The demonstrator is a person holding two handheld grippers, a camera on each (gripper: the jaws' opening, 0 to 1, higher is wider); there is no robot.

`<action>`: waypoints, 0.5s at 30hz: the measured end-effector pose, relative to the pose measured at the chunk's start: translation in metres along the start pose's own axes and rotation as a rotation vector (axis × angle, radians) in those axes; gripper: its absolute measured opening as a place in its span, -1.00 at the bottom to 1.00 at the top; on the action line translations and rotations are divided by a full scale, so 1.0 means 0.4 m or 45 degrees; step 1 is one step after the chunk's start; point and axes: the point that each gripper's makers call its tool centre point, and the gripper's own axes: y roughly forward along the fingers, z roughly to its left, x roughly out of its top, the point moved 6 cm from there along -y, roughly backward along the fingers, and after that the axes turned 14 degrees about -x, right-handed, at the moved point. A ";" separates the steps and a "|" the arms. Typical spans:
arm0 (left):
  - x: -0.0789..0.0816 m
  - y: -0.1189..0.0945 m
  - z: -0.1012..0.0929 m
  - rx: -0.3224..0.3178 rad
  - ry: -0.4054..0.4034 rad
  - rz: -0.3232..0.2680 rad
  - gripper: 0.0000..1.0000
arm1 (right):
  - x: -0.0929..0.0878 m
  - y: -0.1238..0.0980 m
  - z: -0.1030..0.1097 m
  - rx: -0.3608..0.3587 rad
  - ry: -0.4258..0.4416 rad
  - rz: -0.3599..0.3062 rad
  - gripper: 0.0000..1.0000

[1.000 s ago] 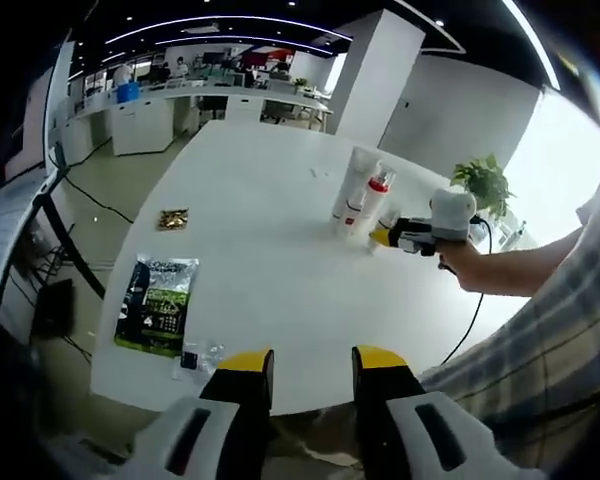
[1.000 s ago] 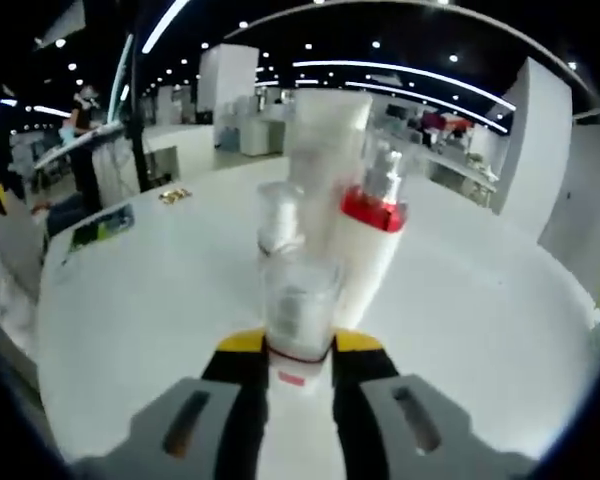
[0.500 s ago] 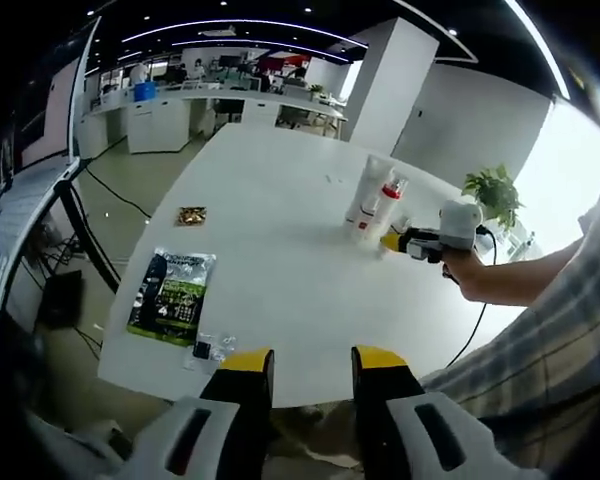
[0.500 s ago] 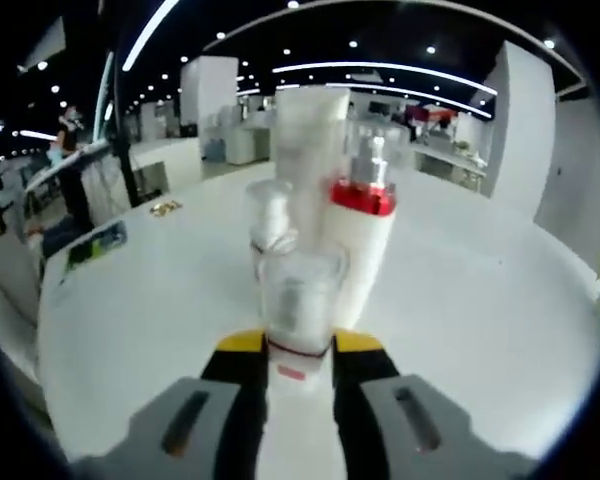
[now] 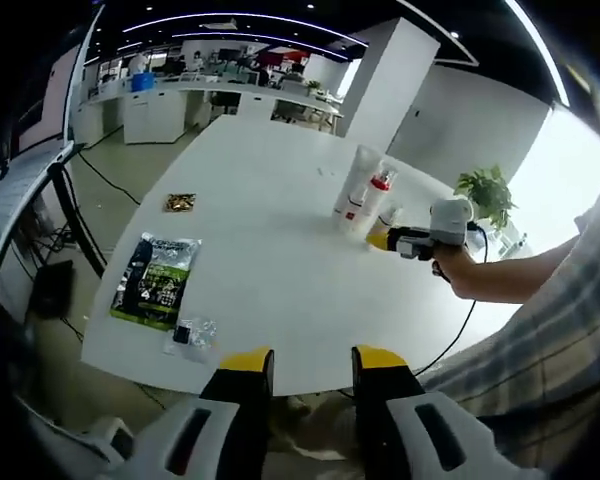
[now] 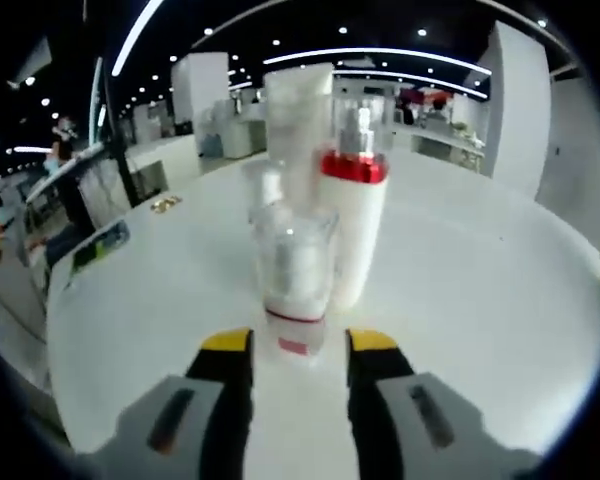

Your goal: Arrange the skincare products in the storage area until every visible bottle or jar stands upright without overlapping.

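The right gripper (image 6: 298, 345) has let go of the small clear bottle (image 6: 295, 275) and spread its jaws, leaving it upright on the white table (image 6: 480, 300).
The bottle stands against the red-collared pump bottle (image 6: 352, 225) and a pale tube (image 6: 298, 120), grouped upright. The left gripper (image 5: 307, 360) waits spread and empty at the table edge. Contents unclear.
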 end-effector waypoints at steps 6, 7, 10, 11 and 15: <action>0.009 0.014 -0.012 -0.030 0.007 -0.007 -0.38 | -0.018 -0.010 0.004 0.030 -0.012 0.021 -0.21; 0.009 0.014 -0.012 -0.030 0.008 -0.008 -0.39 | -0.021 -0.013 0.004 0.032 -0.009 0.030 -0.21; 0.012 0.015 -0.012 -0.032 0.001 -0.016 -0.40 | -0.026 -0.018 0.000 0.035 -0.012 0.042 -0.30; 0.013 0.016 -0.013 -0.031 0.004 -0.015 -0.41 | -0.026 -0.021 -0.003 0.034 -0.030 0.042 -0.35; 0.013 0.018 -0.015 -0.032 0.005 -0.027 -0.42 | -0.029 -0.027 -0.013 0.040 -0.061 0.032 -0.37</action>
